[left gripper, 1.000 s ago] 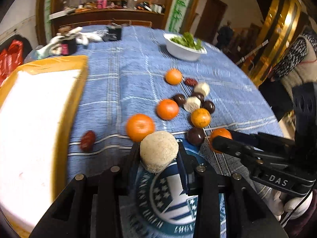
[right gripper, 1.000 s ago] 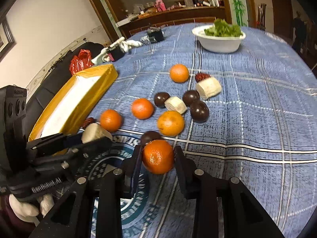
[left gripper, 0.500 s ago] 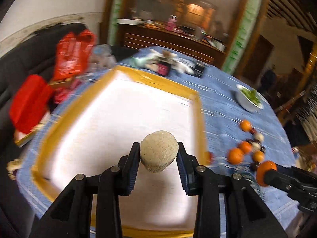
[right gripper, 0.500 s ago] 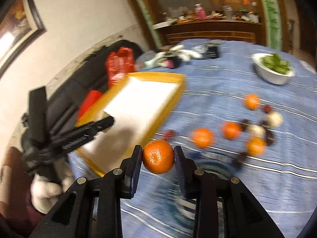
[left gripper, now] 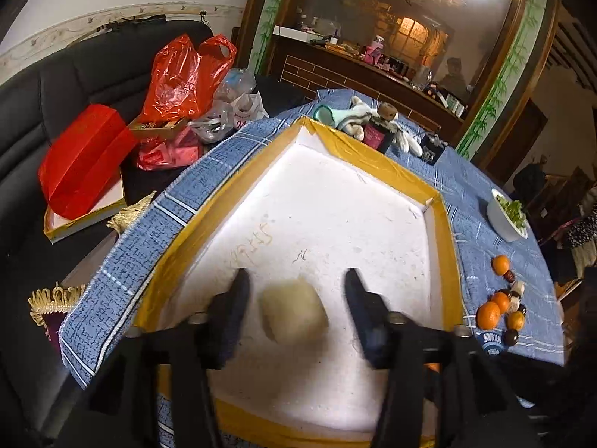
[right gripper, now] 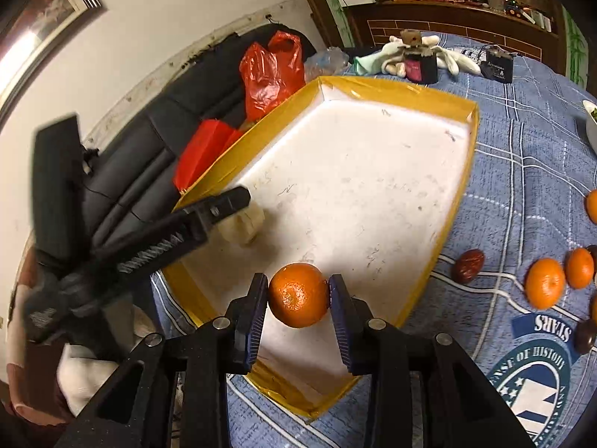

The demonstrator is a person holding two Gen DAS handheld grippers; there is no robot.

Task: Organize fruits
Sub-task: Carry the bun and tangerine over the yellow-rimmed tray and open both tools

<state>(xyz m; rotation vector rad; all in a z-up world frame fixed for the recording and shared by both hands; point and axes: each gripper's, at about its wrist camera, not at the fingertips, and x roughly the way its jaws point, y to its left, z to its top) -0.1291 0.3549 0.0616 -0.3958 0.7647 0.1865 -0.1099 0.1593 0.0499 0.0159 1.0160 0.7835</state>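
Observation:
A white foam tray with a yellow rim [left gripper: 444, 231] [right gripper: 466, 171] lies on the blue cloth. My left gripper [left gripper: 294, 298] is open over its near left part. A pale banana chunk [left gripper: 293, 313] [right gripper: 242, 224] sits blurred between the spread fingers, apart from both. My right gripper [right gripper: 298, 298] is shut on an orange tangerine [right gripper: 298, 295] and holds it above the tray's near edge. Several tangerines [right gripper: 544, 282] [left gripper: 488, 315], dark round fruits and a red date [right gripper: 468, 265] lie on the cloth to the right.
A white bowl of greens [left gripper: 505, 216] stands at the far right. A small dark jar and white gloves [right gripper: 421, 58] lie beyond the tray. Red bags [left gripper: 179, 74] and a red box [left gripper: 82, 160] rest on the black sofa to the left.
My left gripper has opened and let go of the banana chunk over the tray. My right gripper has carried the tangerine closer, to above the tray's near edge.

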